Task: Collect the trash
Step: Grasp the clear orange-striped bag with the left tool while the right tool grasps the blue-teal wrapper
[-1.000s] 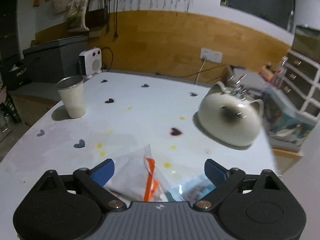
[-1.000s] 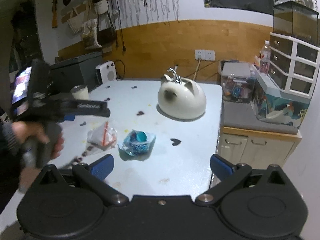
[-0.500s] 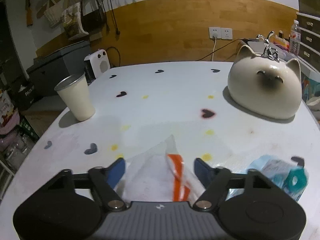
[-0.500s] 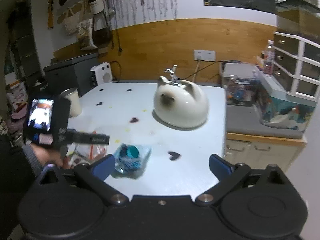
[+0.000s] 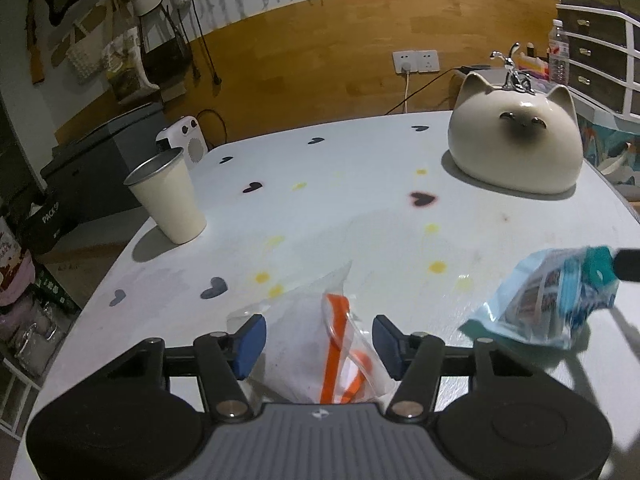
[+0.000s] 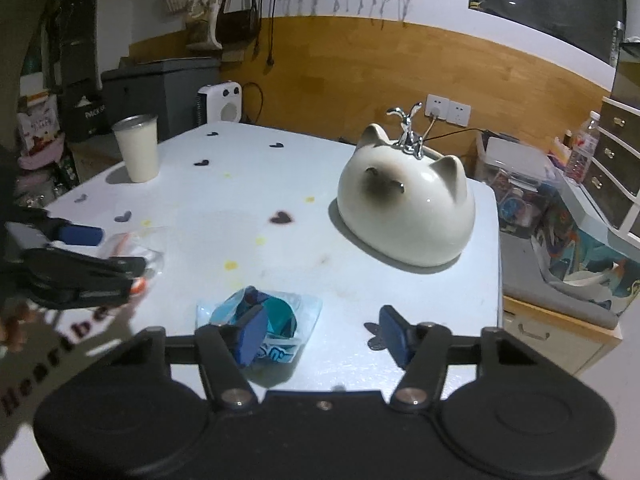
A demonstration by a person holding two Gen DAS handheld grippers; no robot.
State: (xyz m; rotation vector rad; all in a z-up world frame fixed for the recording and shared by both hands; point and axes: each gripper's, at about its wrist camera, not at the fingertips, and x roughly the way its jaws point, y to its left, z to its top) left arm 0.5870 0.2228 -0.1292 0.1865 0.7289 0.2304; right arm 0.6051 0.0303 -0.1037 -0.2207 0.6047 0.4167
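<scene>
Left gripper [image 5: 316, 340] closing astride clear orange-striped bag [image 5: 320, 344], pads not yet pressing; right gripper [image 6: 320, 338] closing, blue wrapper [image 6: 264, 320] only by one finger, for simultaneous pickup off surface [image 5: 360, 200].

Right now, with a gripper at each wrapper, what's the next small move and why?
Probably finish closing the left gripper on the clear bag with the orange strip: its jaws are closing and the bag already sits between them. The right gripper is closing too, but the blue wrapper lies by its left pad, so shift it left first.
</scene>
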